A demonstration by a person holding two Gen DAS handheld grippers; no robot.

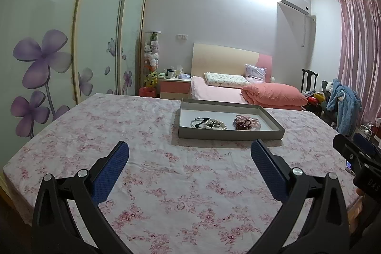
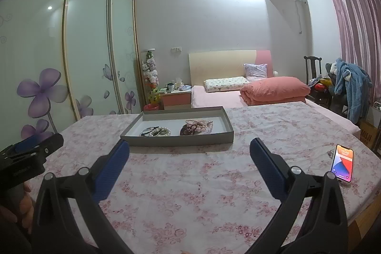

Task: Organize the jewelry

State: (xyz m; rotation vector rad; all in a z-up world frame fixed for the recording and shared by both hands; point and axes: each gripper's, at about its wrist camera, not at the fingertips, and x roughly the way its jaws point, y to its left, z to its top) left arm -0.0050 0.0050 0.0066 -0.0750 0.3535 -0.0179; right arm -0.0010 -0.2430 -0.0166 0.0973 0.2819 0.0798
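both hand-held grippers wide, short of tray [image 1: 228, 133] edge.

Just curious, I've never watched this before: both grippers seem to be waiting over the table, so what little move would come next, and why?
Probably one gripper, say the right gripper, eases forward toward the tray. Both it and the left gripper are open and empty, short of the tray, where two jewelry heaps, a pearl pile and a pink pile, lie tangled.

Left gripper [image 1: 190, 146] and right gripper [image 2: 189, 146] hover level, jaws spread wide, empty.
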